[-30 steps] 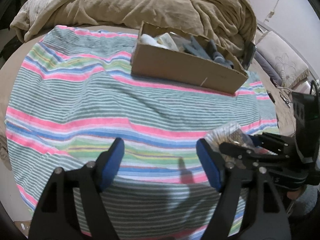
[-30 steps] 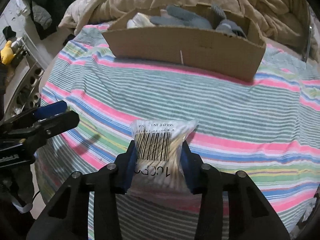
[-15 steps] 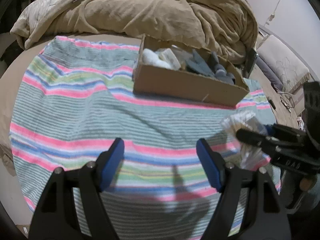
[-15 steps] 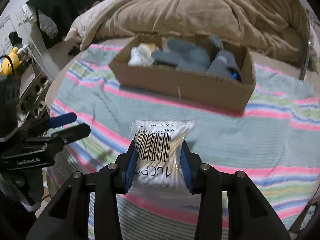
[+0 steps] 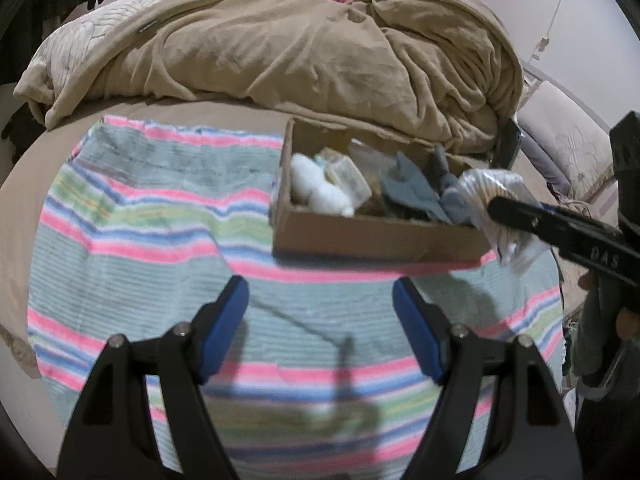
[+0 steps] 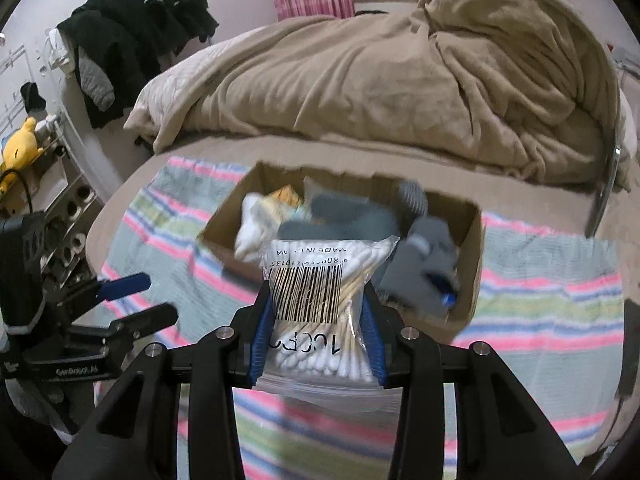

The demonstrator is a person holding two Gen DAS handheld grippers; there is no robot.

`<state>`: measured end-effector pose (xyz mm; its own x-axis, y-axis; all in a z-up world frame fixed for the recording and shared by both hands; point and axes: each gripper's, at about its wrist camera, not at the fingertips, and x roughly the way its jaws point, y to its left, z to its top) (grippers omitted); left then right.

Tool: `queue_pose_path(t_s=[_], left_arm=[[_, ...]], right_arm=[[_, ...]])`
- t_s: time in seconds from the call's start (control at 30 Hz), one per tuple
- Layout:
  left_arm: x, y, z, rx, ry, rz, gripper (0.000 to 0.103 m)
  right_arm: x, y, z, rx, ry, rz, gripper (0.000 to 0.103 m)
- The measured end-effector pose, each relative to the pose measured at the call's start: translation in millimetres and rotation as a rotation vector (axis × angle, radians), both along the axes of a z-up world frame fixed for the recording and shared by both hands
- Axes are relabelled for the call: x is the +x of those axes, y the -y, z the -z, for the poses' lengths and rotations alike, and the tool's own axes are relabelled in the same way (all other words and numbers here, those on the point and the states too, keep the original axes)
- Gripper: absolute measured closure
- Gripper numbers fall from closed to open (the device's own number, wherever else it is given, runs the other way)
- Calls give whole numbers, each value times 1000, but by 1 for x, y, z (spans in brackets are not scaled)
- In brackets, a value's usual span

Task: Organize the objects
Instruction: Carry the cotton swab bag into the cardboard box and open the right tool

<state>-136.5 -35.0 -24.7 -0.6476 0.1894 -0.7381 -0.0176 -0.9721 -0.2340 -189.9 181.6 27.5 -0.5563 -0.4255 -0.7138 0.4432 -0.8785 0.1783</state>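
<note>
My right gripper [image 6: 318, 300] is shut on a clear bag of cotton swabs [image 6: 320, 280] with a barcode, held in the air just before the near wall of an open cardboard box [image 6: 474, 264]. The box holds grey gloves [image 6: 428, 256], white socks [image 6: 250, 232] and small packets. In the left wrist view the box [image 5: 372, 240] sits on the striped towel [image 5: 160, 240], and the bag [image 5: 492, 200] hangs over its right end in the right gripper [image 5: 496, 208]. My left gripper [image 5: 320, 312] is open and empty above the towel, also visible in the right wrist view [image 6: 148, 296].
A rumpled tan blanket [image 5: 300, 48] lies heaped behind the box. Dark clothes [image 6: 132, 48] hang at the left wall beside a shelf with a yellow plush toy [image 6: 18, 148]. A cushioned seat [image 5: 568, 148] stands to the right of the bed.
My right gripper has lifted the bag of cotton swabs off the towel and carried it forward to the box. My left gripper has risen, still open.
</note>
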Motion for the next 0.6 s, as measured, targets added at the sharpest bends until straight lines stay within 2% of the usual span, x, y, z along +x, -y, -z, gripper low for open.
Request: queue_pose_path(t_s=[0.17, 0.6], left_arm=[[-16, 2, -2, -2, -11, 1, 27], [-43, 10, 6, 0, -13, -12, 27]], right_arm=[[-25, 2, 3, -3, -7, 13, 61], [-67, 18, 39, 8, 29, 30, 61]])
